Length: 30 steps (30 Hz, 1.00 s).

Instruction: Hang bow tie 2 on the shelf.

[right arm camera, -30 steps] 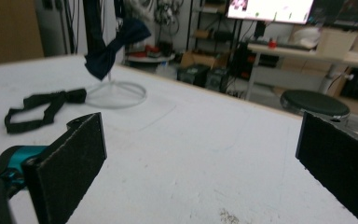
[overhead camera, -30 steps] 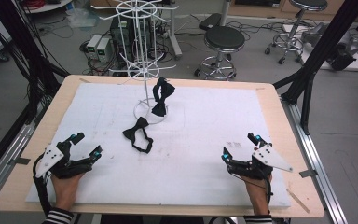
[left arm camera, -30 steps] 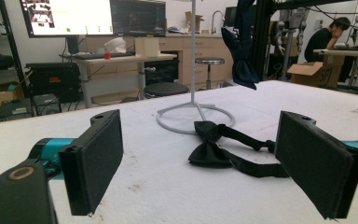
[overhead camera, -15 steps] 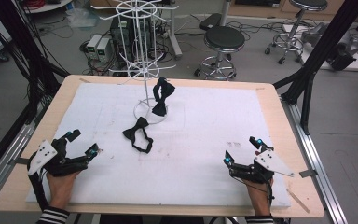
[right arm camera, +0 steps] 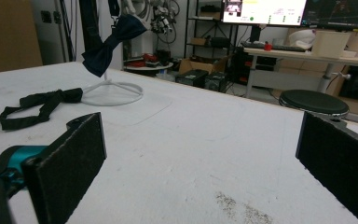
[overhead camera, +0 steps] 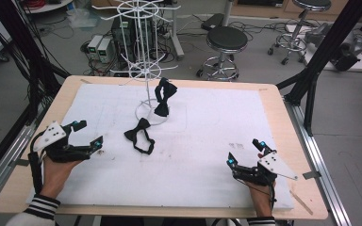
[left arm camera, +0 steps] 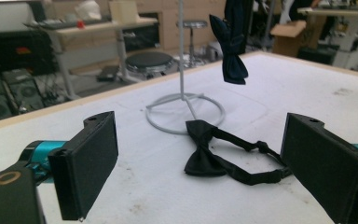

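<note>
A white wire stand (overhead camera: 147, 101) rises at the back middle of the white mat (overhead camera: 217, 122). One black bow tie (overhead camera: 162, 96) hangs on it, and a second black bow tie (overhead camera: 139, 135) lies flat just in front of its ring base. My left gripper (overhead camera: 89, 133) hovers at the mat's left, pointing at the lying bow tie (left arm camera: 205, 161). Its jaws have just been opening and stand wide with nothing between them. My right gripper (overhead camera: 245, 151) rests low at the front right, open and empty. The hanging bow tie (right arm camera: 109, 44) is far ahead of it.
The wooden table edge (overhead camera: 273, 94) frames the mat. Behind the table are a black stool (overhead camera: 227, 40), floor electronics (overhead camera: 99, 47) and black frame posts (overhead camera: 320, 52) at both sides. Bare mat lies between the two grippers.
My left gripper has lifted off the mat and drifted slightly towards the far side, its jaws a touch wider. The right gripper and both bow ties have stayed put.
</note>
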{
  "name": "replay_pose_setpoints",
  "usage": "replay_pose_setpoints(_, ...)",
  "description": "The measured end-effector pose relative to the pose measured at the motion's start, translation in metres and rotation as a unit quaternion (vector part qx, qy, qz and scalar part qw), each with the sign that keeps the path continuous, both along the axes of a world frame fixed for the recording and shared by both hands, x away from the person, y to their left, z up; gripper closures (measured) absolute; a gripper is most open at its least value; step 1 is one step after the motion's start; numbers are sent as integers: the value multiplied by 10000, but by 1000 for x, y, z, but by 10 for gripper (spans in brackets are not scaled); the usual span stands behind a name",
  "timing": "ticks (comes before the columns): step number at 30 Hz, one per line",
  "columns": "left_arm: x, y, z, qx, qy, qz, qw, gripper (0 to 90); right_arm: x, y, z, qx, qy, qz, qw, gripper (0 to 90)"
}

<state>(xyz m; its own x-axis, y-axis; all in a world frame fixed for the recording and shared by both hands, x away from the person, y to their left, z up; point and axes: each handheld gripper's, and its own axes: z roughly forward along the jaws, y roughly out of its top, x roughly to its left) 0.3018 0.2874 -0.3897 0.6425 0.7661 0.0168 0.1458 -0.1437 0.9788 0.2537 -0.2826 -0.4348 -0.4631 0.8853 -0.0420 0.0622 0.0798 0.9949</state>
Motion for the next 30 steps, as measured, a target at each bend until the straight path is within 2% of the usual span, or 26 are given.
replay_pose_setpoints(5,16,-11,11,353,261,-224,9988,116,-2,1,-6,70,-66,-39,9999,8)
replay_pose_setpoints(8,24,-19,15,615,384,-378,9967,116,-1,2,-8,56,-127,-11,9999,8)
replay_pose_setpoints(10,30,-22,16,691,479,-457,9954,116,-1,3,-9,41,-127,-26,9999,8)
replay_pose_setpoints(13,39,-27,17,850,695,-538,9925,116,-1,3,-11,60,-104,-17,9999,8)
replay_pose_setpoints(15,45,-30,18,1057,811,-609,9892,116,0,3,-12,56,-118,-19,9999,8)
replay_pose_setpoints(17,50,-33,17,1101,872,-667,9878,116,-1,3,-12,85,-114,-30,9999,8)
replay_pose_setpoints(20,57,-39,17,1271,1037,-702,9839,115,0,2,-12,86,-96,-32,9999,8)
replay_pose_setpoints(21,60,-41,17,1362,1067,-737,9822,115,0,2,-13,92,-119,-18,9999,8)
replay_pose_setpoints(24,66,-46,18,1433,1121,-746,9805,114,0,1,-13,112,-125,-10,9999,8)
replay_pose_setpoints(30,77,-58,14,1681,1320,-786,9737,114,-1,2,-13,86,-118,13,9999,8)
